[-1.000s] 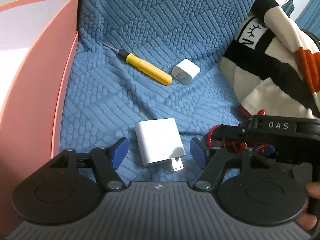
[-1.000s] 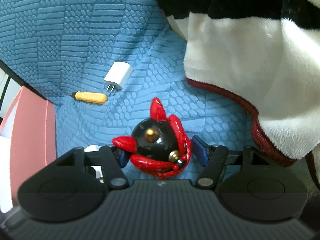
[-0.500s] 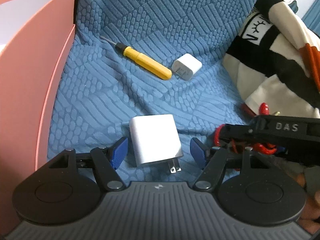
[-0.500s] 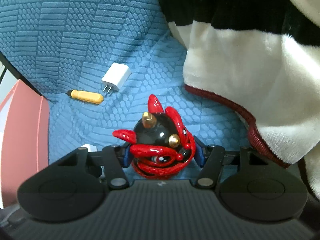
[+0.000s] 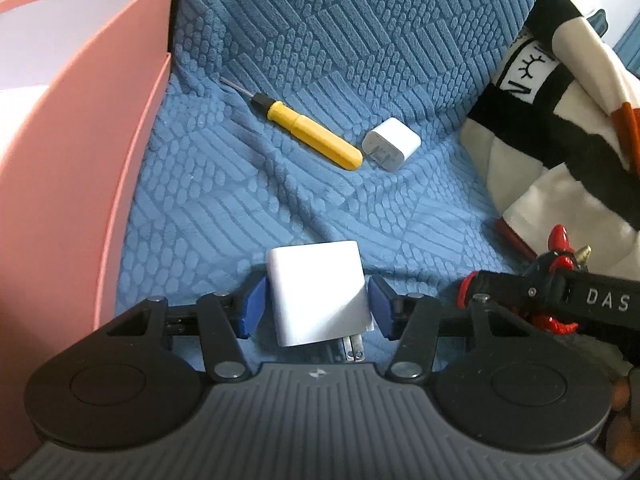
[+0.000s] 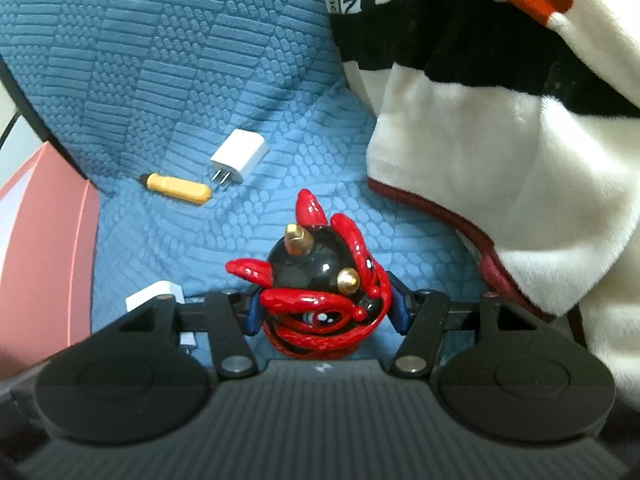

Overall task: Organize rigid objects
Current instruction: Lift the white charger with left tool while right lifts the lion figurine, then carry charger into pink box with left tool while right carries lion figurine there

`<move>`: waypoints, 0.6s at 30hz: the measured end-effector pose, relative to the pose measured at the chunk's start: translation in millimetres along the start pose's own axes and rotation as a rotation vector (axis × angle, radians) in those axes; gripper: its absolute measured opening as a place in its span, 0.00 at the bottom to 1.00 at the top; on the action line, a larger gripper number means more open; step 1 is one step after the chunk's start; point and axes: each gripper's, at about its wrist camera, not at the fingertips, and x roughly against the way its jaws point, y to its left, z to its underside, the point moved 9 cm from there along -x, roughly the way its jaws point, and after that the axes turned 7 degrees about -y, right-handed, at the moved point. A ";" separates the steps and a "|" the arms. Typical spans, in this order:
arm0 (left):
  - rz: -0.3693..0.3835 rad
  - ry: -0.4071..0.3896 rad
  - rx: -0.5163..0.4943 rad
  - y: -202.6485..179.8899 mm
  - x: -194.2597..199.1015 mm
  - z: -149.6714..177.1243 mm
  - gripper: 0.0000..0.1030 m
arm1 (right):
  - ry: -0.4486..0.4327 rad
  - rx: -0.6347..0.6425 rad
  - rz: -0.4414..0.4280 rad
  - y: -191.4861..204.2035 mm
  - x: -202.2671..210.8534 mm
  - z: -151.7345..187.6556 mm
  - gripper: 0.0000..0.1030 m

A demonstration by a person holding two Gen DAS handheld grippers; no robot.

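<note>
A large white charger [image 5: 316,292] lies on the blue textured cover, prongs toward me. My left gripper [image 5: 316,309] is shut on it, blue pads against both sides. My right gripper [image 6: 324,308] is shut on a glossy red and black horned figurine [image 6: 320,284], which also shows at the right of the left wrist view [image 5: 556,264]. A yellow screwdriver [image 5: 308,136] and a small white charger [image 5: 392,144] lie farther back; both also show in the right wrist view, the screwdriver [image 6: 176,189] and the small charger [image 6: 239,155].
A pink box [image 5: 72,168] stands along the left, its wall also in the right wrist view [image 6: 44,248]. A white, black and orange plush blanket [image 5: 560,132] is heaped at the right, close beside the figurine [image 6: 500,184].
My left gripper moved forward over the large charger and closed on its sides. My right gripper closed further on the figurine, which tilted and lifted slightly.
</note>
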 end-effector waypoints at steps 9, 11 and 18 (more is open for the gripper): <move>0.050 -0.052 0.000 -4.0 50.4 -12.6 0.58 | -0.022 0.019 -0.044 9.5 34.6 8.8 0.59; 0.063 -0.060 0.016 -3.4 61.1 -13.8 0.58 | -0.027 0.023 -0.054 10.2 41.4 8.8 0.59; 0.072 -0.080 0.012 -2.0 94.3 -18.4 0.58 | -0.039 0.038 -0.096 15.8 62.6 10.1 0.59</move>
